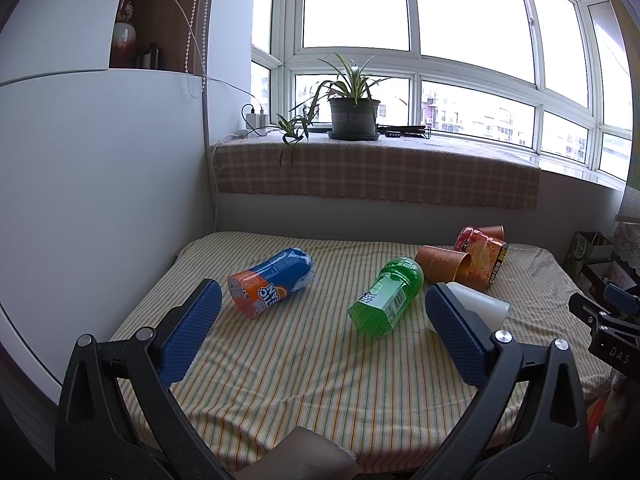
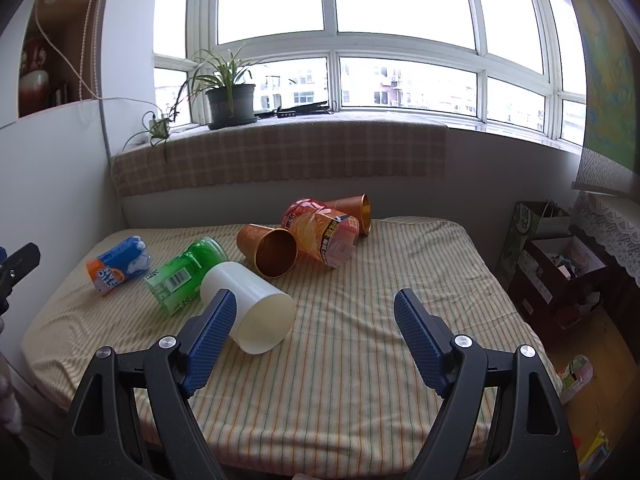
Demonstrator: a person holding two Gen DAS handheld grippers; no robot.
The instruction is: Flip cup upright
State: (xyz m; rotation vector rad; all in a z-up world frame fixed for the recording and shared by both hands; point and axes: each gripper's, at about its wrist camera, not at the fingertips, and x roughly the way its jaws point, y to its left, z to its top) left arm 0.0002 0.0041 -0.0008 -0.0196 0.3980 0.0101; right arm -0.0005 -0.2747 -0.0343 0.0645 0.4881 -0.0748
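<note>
A white cup (image 2: 256, 308) lies on its side on the striped cloth, mouth toward me; it also shows in the left wrist view (image 1: 480, 306), partly behind my finger. A copper cup (image 2: 270, 250) lies on its side behind it, and also shows in the left wrist view (image 1: 444, 262). Another copper cup (image 2: 354, 212) lies further back. My right gripper (image 2: 314, 320) is open and empty, its left finger just in front of the white cup. My left gripper (image 1: 322, 312) is open and empty above the cloth.
On the cloth lie a green bottle (image 1: 386, 302), a blue-orange bottle (image 1: 272, 282) and an orange-labelled bottle (image 2: 322, 234). A wall panel stands to the left. A windowsill with a potted plant (image 1: 354, 114) lies behind. Boxes (image 2: 556, 268) stand on the floor at the right.
</note>
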